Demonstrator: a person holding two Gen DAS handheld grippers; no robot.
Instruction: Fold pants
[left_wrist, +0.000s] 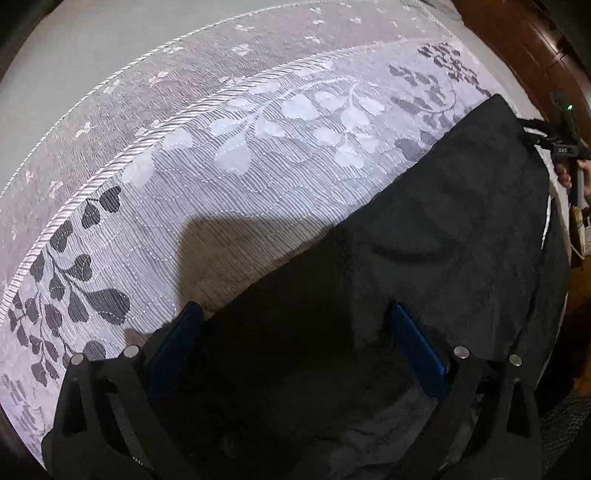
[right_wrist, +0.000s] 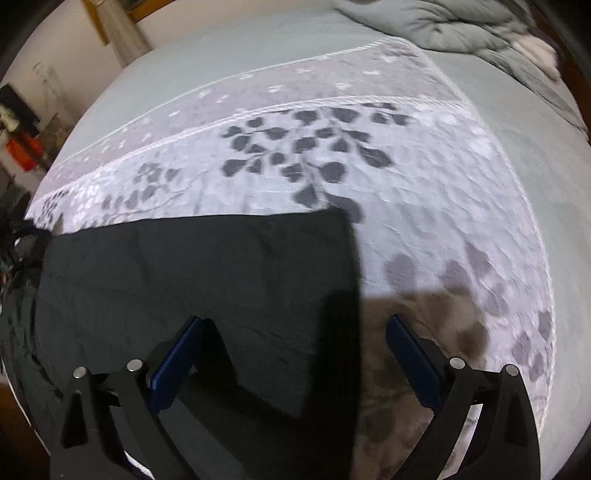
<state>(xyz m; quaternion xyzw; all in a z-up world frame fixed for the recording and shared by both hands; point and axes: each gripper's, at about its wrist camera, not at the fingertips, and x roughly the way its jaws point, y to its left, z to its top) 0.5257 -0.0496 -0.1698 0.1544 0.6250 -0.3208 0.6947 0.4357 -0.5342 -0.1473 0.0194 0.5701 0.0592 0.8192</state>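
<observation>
The black pants (right_wrist: 199, 280) lie spread flat on a quilted bedspread (right_wrist: 424, 192) with a grey leaf pattern, covering a bed. In the right wrist view the dark cloth fills the picture from 9 o'clock to the centre, with a straight edge running down from its far corner toward 6 o'clock. The right gripper (right_wrist: 295, 325) hovers over that edge, jaws wide apart and holding nothing: the left blue pad (right_wrist: 177, 362) is above the pants, the right one above bare bedspread. A rumpled grey duvet (right_wrist: 461, 26) lies at 1 o'clock.

In the left wrist view the pants (left_wrist: 443, 236) reach from 6 o'clock up to 2 o'clock. The left gripper (left_wrist: 295, 314) also stands with jaws apart, empty, its right pad over the cloth and its left pad at the cloth's edge. At 3 o'clock the other gripper's body (left_wrist: 567, 147) shows, with a small green light and a tiny label too blurred to read; a hand (left_wrist: 565, 177) grips it. No other writing is legible.
</observation>
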